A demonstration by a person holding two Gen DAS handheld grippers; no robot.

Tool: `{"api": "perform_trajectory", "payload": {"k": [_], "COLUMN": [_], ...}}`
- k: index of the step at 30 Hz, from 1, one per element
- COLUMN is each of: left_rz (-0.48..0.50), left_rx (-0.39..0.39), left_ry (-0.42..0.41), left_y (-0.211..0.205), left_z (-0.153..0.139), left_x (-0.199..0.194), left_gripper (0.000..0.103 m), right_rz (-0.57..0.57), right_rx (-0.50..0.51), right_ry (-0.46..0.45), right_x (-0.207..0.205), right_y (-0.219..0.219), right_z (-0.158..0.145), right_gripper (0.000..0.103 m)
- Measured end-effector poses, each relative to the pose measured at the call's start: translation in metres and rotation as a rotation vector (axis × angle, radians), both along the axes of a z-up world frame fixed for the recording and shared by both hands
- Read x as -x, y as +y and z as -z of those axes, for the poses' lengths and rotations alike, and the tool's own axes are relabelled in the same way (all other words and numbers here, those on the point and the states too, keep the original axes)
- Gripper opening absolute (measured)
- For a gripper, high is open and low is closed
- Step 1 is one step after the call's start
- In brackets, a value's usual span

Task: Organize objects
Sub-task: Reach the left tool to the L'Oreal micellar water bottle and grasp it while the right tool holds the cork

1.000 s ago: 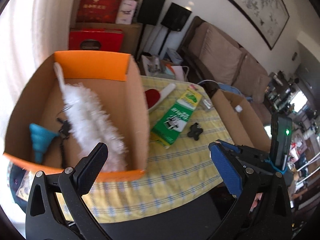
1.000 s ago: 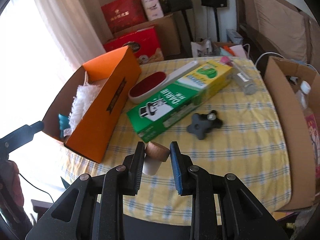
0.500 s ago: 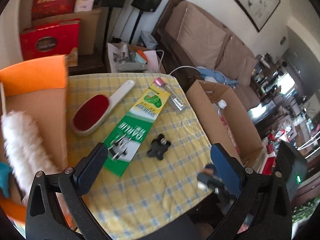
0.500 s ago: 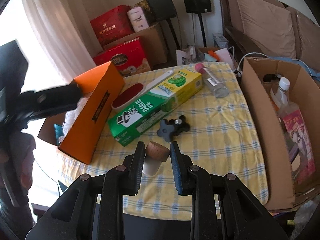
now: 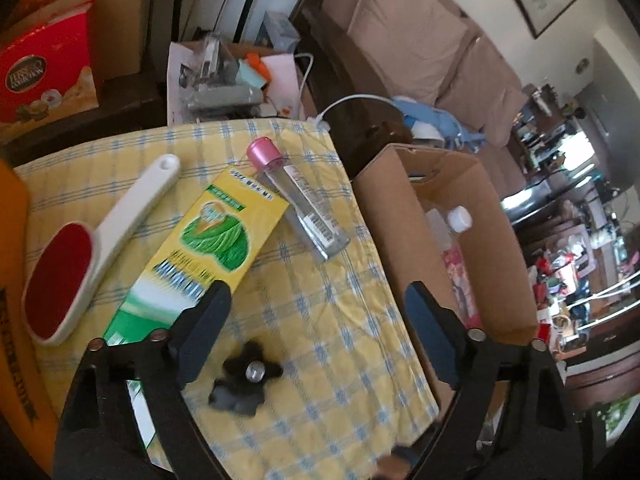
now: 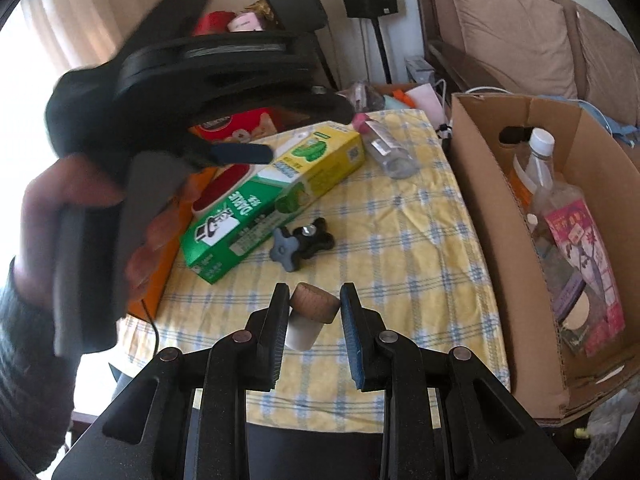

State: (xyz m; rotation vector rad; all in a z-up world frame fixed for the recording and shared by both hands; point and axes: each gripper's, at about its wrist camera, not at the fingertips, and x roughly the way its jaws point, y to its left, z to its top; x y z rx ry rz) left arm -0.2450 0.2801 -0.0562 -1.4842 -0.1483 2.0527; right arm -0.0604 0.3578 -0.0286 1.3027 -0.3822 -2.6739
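**Sorting half done, several items left on the bench**

Clearly the job is midway. The right tool is clamped narrow on a small cork-topped bottle, held above the near edge of the bench, not yet placed anywhere. The left tool hangs wide and empty over the yellow checked cloth, above the black star knob, which lies loose near the green toothpaste box.

On the bench there are also the red lint brush beside the toothpaste box, and a clear pink-capped tube touching that box's far corner. None of these is in a container.

The brown cardboard box at the right edge already holds a white-capped bottle and some packets, so some sorting looks finished. An orange box stands at the left edge; its contents are hidden here.

I judge five things remain, counting the held bottle.
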Motion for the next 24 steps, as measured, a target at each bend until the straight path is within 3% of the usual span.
{"api": "perform_trajectory", "payload": {"k": [7, 14, 17, 24], "left_rz": [-0.002, -0.024, -0.038, -0.048], "left_rx": [0.043, 0.069, 0.097, 0.243], "left_ry": [-0.072, -0.118, -0.093, -0.014], "left_y": [0.038, 0.061, 0.071, 0.098], "left_z": [0.028, 0.049, 0.051, 0.056], "left_x": [0.021, 0.039, 0.044, 0.047], "left_gripper": [0.070, 0.068, 0.068, 0.068], "right_rz": [0.017, 0.030, 0.034, 0.043], "right_rx": [0.011, 0.022, 0.020, 0.020], "right_ry": [-0.015, -0.037, -0.044, -0.047], "right_x": [-0.001, -0.002, -0.003, -0.004], "right_y": [0.011, 0.019, 0.022, 0.024], "right_z": [0.008, 0.016, 0.017, 0.017], "right_gripper": [0.025, 0.025, 0.025, 0.025]}}
